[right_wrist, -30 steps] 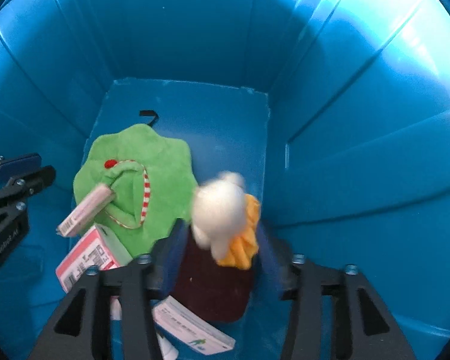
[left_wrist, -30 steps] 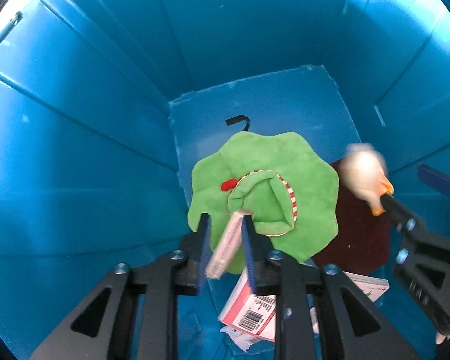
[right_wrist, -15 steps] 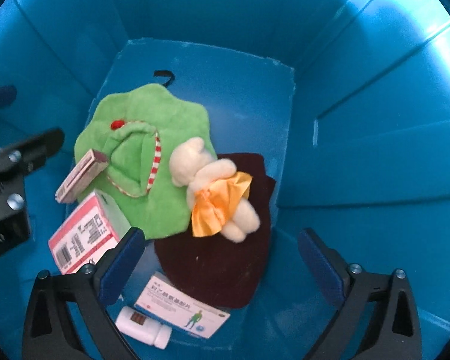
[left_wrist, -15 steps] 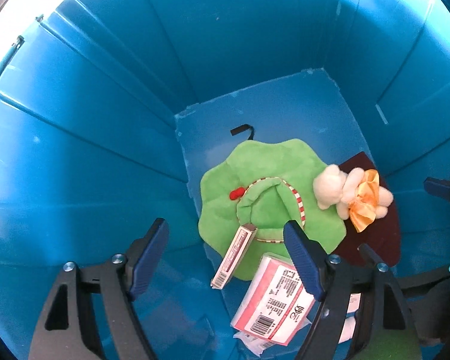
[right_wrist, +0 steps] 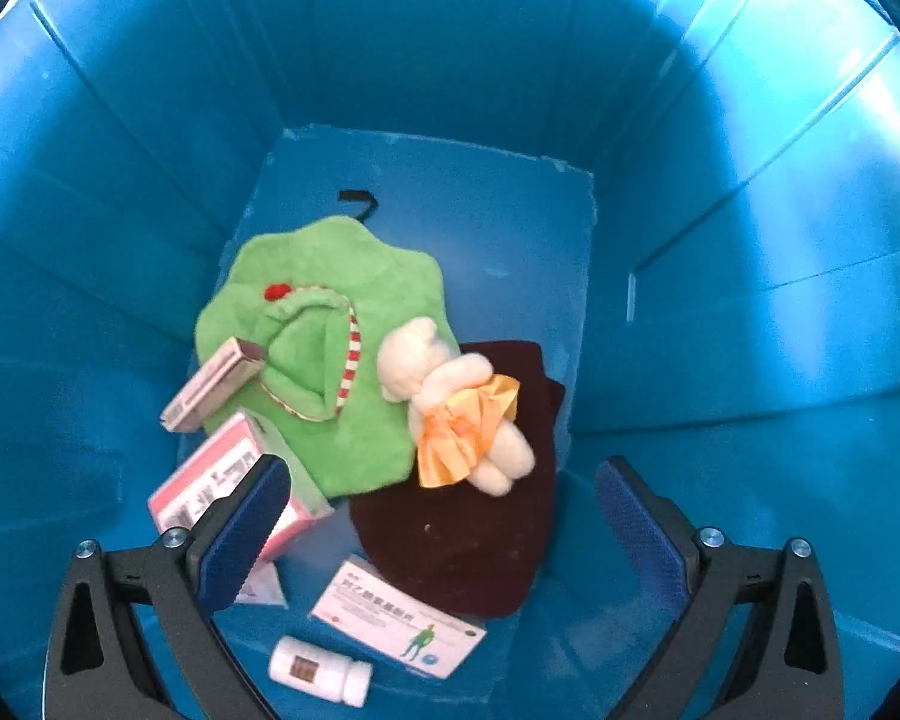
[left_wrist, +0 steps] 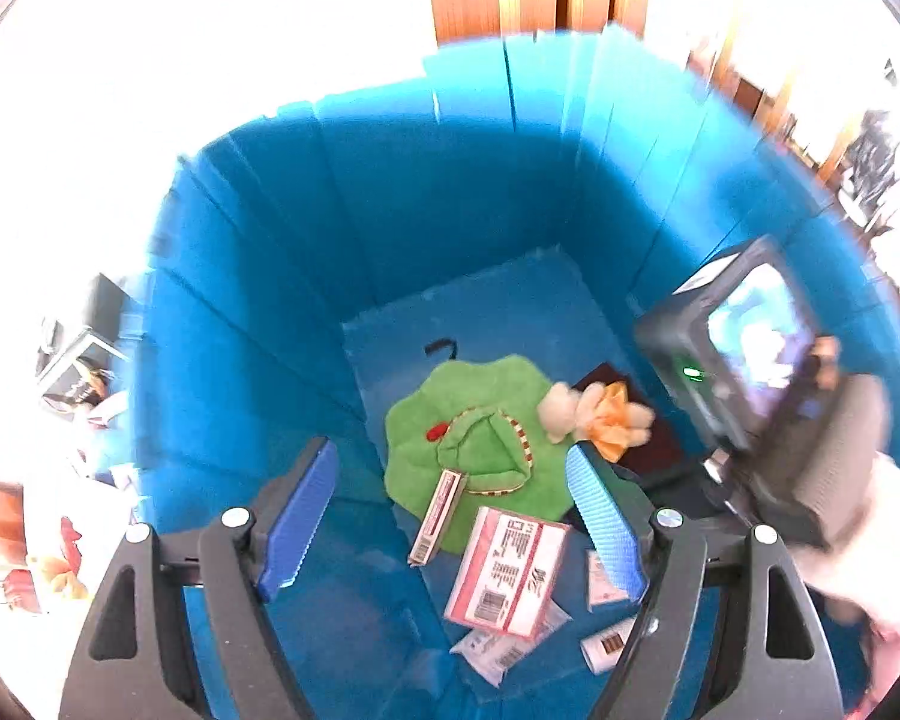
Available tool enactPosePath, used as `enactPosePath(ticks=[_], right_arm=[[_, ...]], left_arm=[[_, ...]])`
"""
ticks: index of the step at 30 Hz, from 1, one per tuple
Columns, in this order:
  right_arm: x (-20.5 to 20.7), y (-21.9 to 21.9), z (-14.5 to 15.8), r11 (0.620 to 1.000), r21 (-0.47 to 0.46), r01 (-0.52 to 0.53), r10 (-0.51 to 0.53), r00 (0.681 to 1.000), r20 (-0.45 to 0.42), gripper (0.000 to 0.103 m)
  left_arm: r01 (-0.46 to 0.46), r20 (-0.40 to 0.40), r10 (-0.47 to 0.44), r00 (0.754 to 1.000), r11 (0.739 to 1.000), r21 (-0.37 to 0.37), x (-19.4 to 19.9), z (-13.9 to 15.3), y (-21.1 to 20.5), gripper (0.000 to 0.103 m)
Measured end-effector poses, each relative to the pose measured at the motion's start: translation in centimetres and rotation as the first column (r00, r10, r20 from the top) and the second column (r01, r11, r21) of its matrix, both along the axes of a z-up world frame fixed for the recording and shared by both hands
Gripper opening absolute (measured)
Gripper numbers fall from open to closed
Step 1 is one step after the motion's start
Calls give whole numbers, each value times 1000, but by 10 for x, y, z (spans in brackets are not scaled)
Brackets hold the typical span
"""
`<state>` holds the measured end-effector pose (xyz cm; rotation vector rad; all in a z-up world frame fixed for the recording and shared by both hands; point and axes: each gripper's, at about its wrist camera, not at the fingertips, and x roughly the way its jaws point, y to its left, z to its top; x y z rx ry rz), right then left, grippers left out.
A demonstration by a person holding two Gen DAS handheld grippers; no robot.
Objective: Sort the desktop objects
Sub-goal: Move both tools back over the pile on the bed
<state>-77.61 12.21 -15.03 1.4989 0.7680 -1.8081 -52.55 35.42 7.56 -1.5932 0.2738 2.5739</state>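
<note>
Left tongs (left_wrist: pixel 450 510) spread, empty | right tongs (right_wrist: pixel 441 531) spread, empty | toy bear (right_wrist: pixel 450 405) mid-floor, off bin wall (right_wrist: pixel 720 360)

One blue bin (right_wrist: pixel 720 240) holding everything else

Inside it, counted from the right wrist view:
- one green cloth (right_wrist: pixel 360 420) with red-and-white striped trim
- one dark maroon cloth (right_wrist: pixel 468 546)
- one cream plush toy (right_wrist: pixel 444 402) in an orange dress
- one small black hook (right_wrist: pixel 357 201) on the floor
- three boxes: one slim box (right_wrist: pixel 210 387), one pink box (right_wrist: pixel 210 480), one flat white box (right_wrist: pixel 399 621) with a green figure on it
- one white pill bottle (right_wrist: pixel 321 669)
- one white packet (right_wrist: pixel 264 588), partly hidden

Left wrist view shows a few more small packets near the pink box, too blurred to count

Two grippers: left (left_wrist: pixel 450 513), right (right_wrist: pixel 444 534), two blue-padded fingers each
</note>
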Motion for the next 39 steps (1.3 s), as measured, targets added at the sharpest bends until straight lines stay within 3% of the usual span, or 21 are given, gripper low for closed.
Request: enactPosePath(ticks=[7,14,19,25,33,37,39], right_arm=[[21,0,53,989,-144,-34,31,999,-27,103],[82,0,134,932,-348,-106,85,993,-76,103],[149,-12,181,865,-465,-187,139,981,-136,103],[232,-37,203,793,-552,-257,200,966,-162,103],[328,-90,194,750,-592,-296,226,955,-192,103],[368,-121,175,739,-603,-301,247,954,-173,103],[383,-132,164,741,-607,-288,240,957,-161,103]], left_arm=[[-76,-155,75,985,997,3,63,75,-72,79],[-253,-260,243,934,967,-6,143,84,-183,79],[-382,-260,383,887,922,55,202,66,-271,79],[-529,-254,530,809,845,76,277,31,-375,79],[-680,-270,661,700,732,31,366,-34,-486,79],[-740,-233,727,646,671,40,393,-71,-534,79],[-755,-195,750,632,652,62,405,-93,-559,79]])
